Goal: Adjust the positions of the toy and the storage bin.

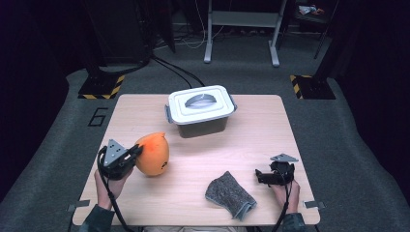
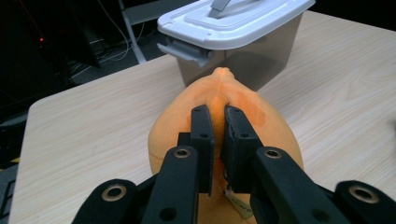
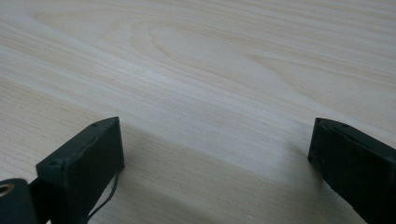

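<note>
An orange soft pouch-like object [image 1: 153,153] with a pointed top sits on the left part of the wooden table [image 1: 251,130]. My left gripper [image 1: 135,152] is shut on a fold of this orange object [image 2: 261,126]; in the left gripper view the jaws pinch a ridge of its fabric at the left gripper [image 2: 218,116]. My right gripper [image 1: 261,175] rests low over the table at the right front, open, with bare wood [image 3: 210,93] between its jaws at the right gripper [image 3: 215,140]. A grey knitted cloth [image 1: 230,194] lies just left of it.
A clear plastic box with a white latched lid [image 1: 201,110] stands at the back middle of the table, just beyond the orange object in the left gripper view [image 2: 238,32]. Beyond the table are grey floor, cables and stand legs [image 1: 241,29].
</note>
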Action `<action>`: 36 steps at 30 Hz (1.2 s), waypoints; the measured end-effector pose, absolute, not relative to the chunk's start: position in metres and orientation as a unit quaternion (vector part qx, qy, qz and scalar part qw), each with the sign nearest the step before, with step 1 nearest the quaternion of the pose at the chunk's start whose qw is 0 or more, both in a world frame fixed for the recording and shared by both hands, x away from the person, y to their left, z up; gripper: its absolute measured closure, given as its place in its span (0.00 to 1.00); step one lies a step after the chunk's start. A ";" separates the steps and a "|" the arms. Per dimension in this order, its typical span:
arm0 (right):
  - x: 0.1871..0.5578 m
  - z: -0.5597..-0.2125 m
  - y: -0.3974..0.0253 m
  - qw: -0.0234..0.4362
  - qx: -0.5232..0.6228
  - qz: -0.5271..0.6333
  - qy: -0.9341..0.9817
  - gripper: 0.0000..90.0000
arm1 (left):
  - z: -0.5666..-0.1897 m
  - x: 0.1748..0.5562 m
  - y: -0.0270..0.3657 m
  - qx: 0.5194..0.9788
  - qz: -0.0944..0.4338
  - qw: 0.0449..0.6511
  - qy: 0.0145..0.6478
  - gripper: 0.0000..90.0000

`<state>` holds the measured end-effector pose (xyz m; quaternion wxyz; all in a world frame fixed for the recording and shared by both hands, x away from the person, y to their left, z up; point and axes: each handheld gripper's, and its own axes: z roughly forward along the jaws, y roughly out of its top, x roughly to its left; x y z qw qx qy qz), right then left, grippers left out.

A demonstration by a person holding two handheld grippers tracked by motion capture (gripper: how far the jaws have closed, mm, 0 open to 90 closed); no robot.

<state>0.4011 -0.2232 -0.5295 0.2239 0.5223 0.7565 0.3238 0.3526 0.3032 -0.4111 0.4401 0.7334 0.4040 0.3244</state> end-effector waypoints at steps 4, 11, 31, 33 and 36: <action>0.401 -0.530 -0.223 0.224 0.523 0.324 0.756 0.03 | -0.416 0.356 0.314 0.732 0.324 0.428 0.419 0.93; 0.401 -0.529 -0.223 0.224 0.524 0.324 0.756 0.03 | -0.428 0.367 0.331 0.716 0.324 0.413 0.461 0.91; 0.401 -0.529 -0.223 0.224 0.524 0.323 0.755 0.03 | -0.436 0.385 0.365 0.694 0.330 0.360 0.529 0.48; 0.401 -0.529 -0.223 0.224 0.524 0.324 0.755 0.03 | -0.435 0.385 0.365 0.694 0.333 0.358 0.528 0.46; 0.401 -0.529 -0.223 0.224 0.524 0.324 0.755 0.03 | -0.434 0.383 0.361 0.693 0.352 0.353 0.520 0.44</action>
